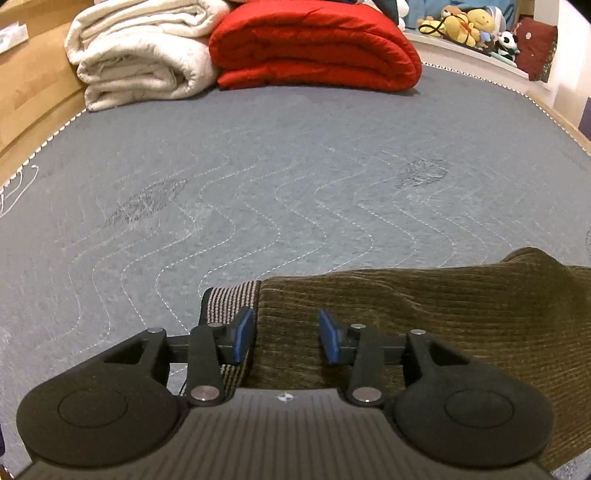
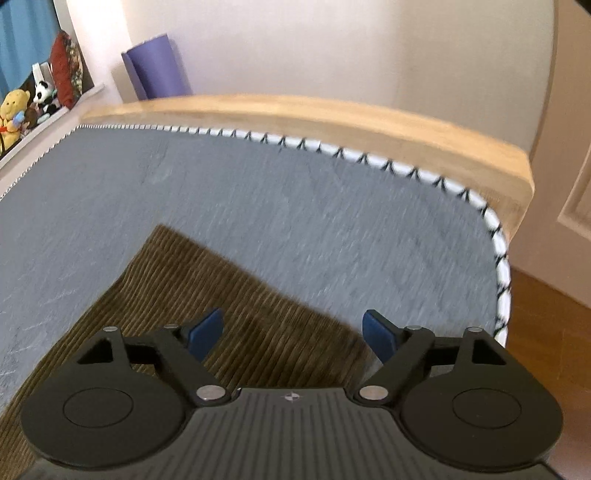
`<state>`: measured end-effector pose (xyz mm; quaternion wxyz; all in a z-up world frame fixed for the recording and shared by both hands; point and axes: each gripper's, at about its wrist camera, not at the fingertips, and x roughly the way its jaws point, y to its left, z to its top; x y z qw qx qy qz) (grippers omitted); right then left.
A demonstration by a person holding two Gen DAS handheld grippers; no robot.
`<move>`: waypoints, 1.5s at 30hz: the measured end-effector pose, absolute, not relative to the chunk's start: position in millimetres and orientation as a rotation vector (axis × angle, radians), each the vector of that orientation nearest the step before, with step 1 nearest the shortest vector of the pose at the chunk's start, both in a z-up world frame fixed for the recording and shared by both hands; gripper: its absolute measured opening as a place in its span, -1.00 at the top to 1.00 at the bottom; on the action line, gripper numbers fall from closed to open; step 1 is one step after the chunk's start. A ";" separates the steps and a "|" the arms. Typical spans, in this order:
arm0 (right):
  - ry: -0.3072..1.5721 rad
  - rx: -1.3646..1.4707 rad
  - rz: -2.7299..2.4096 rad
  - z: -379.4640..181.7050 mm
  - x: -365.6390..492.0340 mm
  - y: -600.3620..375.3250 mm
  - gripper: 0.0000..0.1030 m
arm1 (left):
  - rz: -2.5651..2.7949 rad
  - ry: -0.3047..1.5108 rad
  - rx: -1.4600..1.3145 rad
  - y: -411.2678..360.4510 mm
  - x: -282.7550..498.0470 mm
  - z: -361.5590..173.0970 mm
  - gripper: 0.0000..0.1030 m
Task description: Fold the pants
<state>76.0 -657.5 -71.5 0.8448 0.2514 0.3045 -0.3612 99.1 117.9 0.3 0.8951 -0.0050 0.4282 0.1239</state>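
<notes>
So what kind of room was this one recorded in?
Most likely a bedroom: the pants lie on a grey quilted mattress in a wooden bed frame, with folded blankets and stuffed toys nearby.

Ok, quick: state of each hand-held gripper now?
Left hand-held gripper: open over the pants, holding nothing.
Right hand-held gripper: open wide, empty.

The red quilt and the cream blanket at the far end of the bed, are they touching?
Touching. In the left wrist view the folded red quilt presses against the side of the folded cream blanket, with no grey mattress showing between them.
</notes>
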 end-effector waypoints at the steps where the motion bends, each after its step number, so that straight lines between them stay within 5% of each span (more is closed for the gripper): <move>1: 0.642 0.529 -0.754 -71.5 76.2 -659.4 -0.65 | 0.257 0.880 -0.005 115.5 99.0 1.9 0.09; 16: 0.863 0.377 -0.407 -104.4 102.7 -663.6 -0.98 | 0.170 0.830 0.048 87.9 99.5 5.9 -0.15; 22: 0.838 0.374 -0.421 -100.4 99.2 -669.9 -0.28 | 0.162 0.825 0.043 85.0 100.8 7.0 -0.15; 25: 0.831 0.380 -0.408 -100.3 97.7 -671.1 -0.15 | 0.157 0.827 0.046 83.9 100.5 6.9 -0.15; 32: 0.806 0.393 -0.413 -97.5 91.1 -671.3 -0.37 | 0.159 0.836 0.045 88.1 99.2 6.6 -0.15; 39: 0.540 0.612 -0.421 -65.2 60.6 -704.7 -0.49 | 0.162 0.826 0.025 91.7 98.3 9.3 -0.23; 45: 0.667 0.636 -0.377 -91.0 62.3 -717.7 -0.55 | 0.148 0.835 0.033 85.5 101.2 7.6 -0.23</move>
